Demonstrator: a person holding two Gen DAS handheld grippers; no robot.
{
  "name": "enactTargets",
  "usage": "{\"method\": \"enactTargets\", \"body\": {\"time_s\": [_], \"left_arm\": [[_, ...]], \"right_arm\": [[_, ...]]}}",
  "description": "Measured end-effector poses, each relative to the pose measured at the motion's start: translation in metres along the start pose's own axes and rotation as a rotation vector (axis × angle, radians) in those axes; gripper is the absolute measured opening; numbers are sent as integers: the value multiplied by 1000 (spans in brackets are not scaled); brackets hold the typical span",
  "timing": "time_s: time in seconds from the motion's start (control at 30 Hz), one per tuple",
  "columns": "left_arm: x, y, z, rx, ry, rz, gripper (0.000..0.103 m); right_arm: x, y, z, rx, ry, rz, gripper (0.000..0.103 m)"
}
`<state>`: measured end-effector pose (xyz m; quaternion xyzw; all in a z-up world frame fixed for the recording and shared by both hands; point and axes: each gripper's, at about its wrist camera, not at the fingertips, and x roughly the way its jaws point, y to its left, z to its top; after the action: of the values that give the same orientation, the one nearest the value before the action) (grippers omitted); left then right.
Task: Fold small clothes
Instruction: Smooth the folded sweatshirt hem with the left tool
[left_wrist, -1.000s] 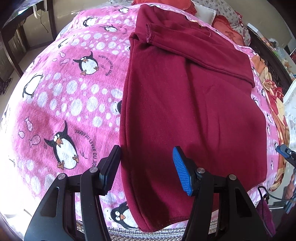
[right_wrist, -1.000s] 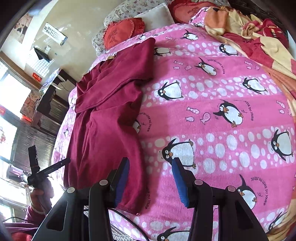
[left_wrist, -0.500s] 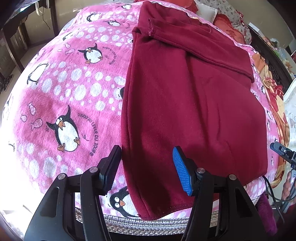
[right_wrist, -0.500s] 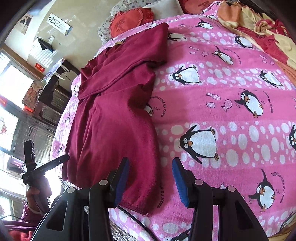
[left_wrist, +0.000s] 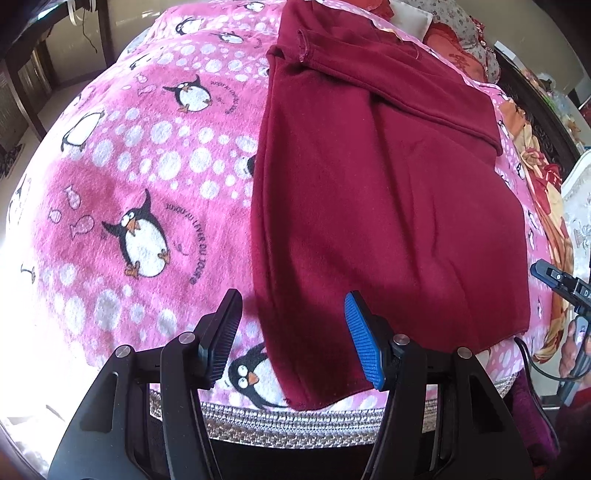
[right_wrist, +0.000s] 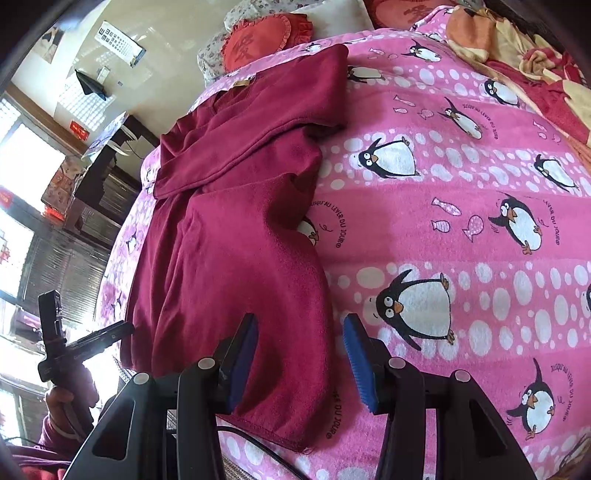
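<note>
left tool (left_wrist: 291, 343) and right tool (right_wrist: 299, 360) both gaping, empty, maroon garment (left_wrist: 384, 206) lying lengthwise, hem nearest, on penguin blanket (left_wrist: 147, 177)

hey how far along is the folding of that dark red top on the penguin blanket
Partly done. The dark red top lies flat on the penguin blanket with its sleeves already folded across the upper body. In hand: the left gripper and right gripper hang open over the two hem corners, gripping nothing. Left: folding the hem up.
</note>
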<state>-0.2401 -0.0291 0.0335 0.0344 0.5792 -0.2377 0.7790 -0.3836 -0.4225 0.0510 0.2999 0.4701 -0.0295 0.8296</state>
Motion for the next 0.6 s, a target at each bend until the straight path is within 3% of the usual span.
{"method": "enactTargets", "body": {"time_s": [0.17, 0.5, 0.6], "left_arm": [[-3, 18, -10, -81, 28, -68, 58], [10, 0, -12, -66, 40, -110, 59], [13, -1, -8, -89, 39, -155, 73]], "right_arm": [[-4, -18, -7, 46, 0, -14, 46], [-2, -32, -19, 64, 11, 36, 46], [-2, -30, -21, 54, 6, 53, 48]]}}
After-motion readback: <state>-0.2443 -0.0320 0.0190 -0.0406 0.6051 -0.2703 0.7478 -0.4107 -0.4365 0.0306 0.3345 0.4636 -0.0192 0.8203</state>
